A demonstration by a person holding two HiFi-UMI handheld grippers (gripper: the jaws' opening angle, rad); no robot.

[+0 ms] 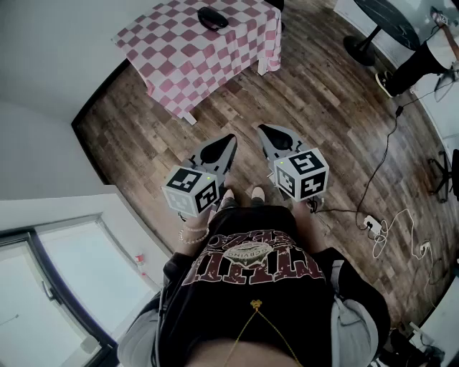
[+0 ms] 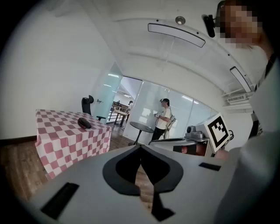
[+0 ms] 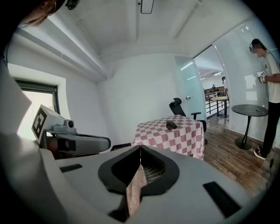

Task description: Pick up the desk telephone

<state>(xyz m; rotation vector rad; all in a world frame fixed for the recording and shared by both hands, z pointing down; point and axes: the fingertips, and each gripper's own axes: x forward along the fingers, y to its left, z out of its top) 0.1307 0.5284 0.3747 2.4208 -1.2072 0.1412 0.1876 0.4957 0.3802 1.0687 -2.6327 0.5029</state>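
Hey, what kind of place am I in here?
Likely an office-type room: wood floor, glass partition walls, an office chair behind the checked-cloth table, and a round pedestal table.

Bright, even daylight fills the room. In the head view the window at lower left is washed out white, and the wooden floor carries only soft shadows. Both gripper views bow heavily toward black, vignetted corners, and their near foreground is soft. The desk telephone shows as a dark, detailless shape.
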